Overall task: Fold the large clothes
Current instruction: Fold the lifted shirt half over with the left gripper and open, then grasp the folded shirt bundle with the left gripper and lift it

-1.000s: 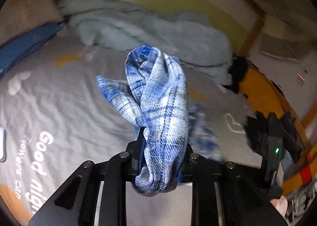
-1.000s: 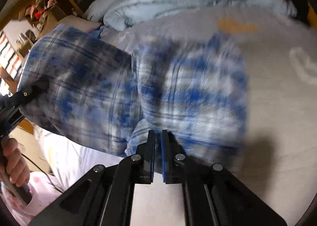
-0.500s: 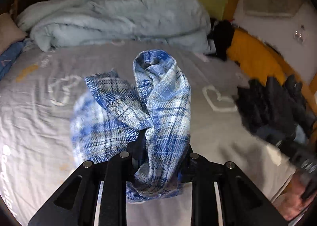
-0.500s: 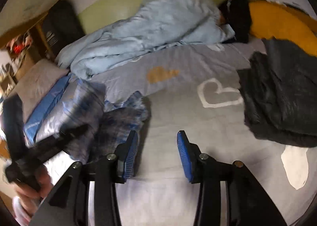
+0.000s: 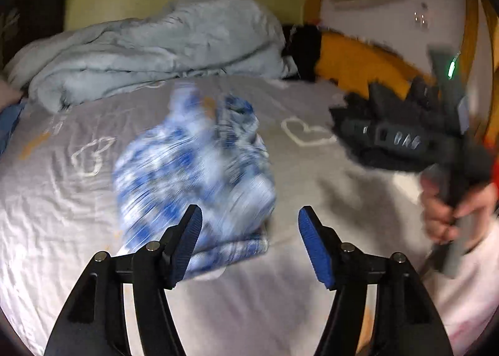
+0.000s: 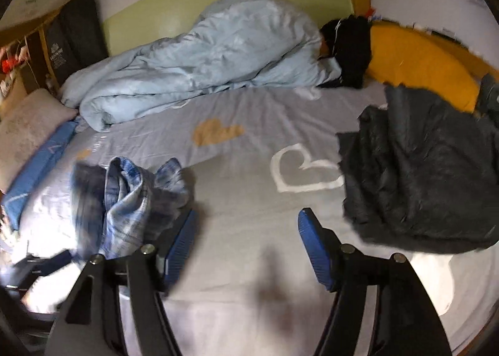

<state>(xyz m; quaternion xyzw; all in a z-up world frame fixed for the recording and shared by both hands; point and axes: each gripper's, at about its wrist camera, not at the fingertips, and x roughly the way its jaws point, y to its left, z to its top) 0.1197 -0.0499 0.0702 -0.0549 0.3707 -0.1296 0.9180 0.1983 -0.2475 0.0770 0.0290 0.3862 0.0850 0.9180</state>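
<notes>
From the left wrist we see our left gripper (image 5: 249,225), jaws just sprung apart and empty; the blurred plaid shirt (image 5: 193,175) lies on the grey bedsheet (image 5: 62,200) at eleven o'clock.

From the right wrist our right gripper (image 6: 246,231) has likewise just released, the shirt (image 6: 128,193) crumpled at ten o'clock, the dark garment (image 6: 421,175) at two.

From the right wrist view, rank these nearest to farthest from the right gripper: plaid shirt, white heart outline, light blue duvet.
Measured from the right gripper:
1. Plaid shirt, crumpled just left of the left finger.
2. White heart outline, printed on the sheet ahead, slightly right.
3. Light blue duvet, bunched at the far side by the wall.
</notes>
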